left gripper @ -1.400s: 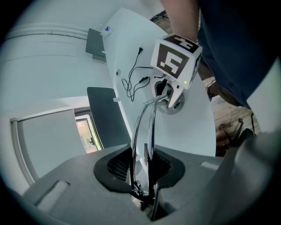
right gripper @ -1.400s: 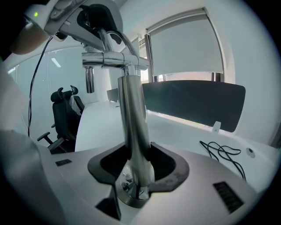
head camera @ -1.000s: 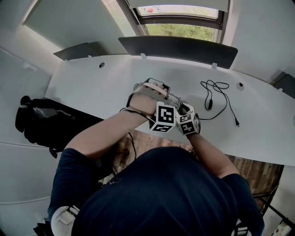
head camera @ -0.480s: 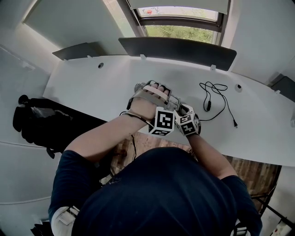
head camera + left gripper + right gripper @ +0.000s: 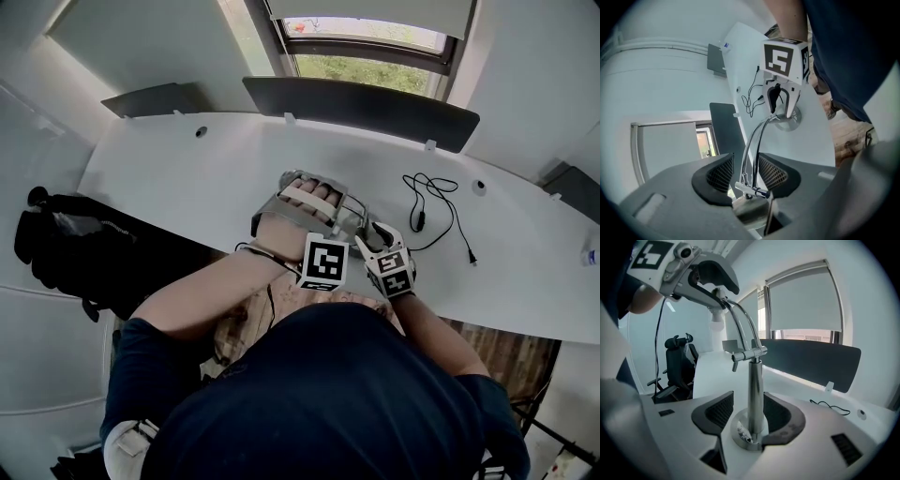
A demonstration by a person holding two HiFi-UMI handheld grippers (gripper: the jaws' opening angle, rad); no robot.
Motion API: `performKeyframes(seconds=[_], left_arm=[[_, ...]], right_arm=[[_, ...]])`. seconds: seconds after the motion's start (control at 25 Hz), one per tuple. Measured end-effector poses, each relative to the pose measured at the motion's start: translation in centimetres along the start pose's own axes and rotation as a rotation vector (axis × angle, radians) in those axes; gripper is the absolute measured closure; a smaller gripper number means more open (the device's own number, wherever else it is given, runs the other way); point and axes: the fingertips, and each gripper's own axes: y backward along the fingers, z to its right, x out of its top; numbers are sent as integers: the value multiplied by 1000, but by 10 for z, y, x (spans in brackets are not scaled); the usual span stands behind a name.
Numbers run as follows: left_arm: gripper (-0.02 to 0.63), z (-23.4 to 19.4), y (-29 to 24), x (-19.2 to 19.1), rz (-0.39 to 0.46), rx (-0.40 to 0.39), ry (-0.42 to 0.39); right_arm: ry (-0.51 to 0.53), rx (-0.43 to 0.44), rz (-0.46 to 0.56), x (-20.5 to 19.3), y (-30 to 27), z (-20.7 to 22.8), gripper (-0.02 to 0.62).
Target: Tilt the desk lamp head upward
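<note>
Left gripper [image 5: 746, 171] was opening round the lamp arm [image 5: 753, 145], right gripper [image 5: 749, 412] round its post [image 5: 755, 390]; unheld, it could tip toward the desk's [image 5: 187, 178] 6 o'clock edge.

Dark navy T-shirt [image 5: 328, 394] (short sleeves [image 5: 141, 342]); plain, loose cloth.

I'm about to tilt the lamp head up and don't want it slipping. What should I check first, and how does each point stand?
1. Thin rods between the left tongs: ok, though the jaws are opening and the pads are not pressing.
2. Grip of the right tongs on the post: not ok, jaws opening, with a gap beside it.
3. Lamp base flat on the desk: ok.
4. Loose cable clear of the lamp: ok, it lies apart.
5. How much tilt remains: cannot tell.
</note>
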Motion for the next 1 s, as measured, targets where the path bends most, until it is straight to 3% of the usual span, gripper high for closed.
performKeyframes(seconds=[0.44,0.76,1.0], left_arm=[[457,2,29,-15,80,57,208],[468,7,43,-4,243,104,495],[540,6,57,6,432,64,802]], right_arm=[[-58,66,84,37,60,-30,399],[-44,107,220,92,90,-45,457],[-62,150,314,126,108,-59,512]])
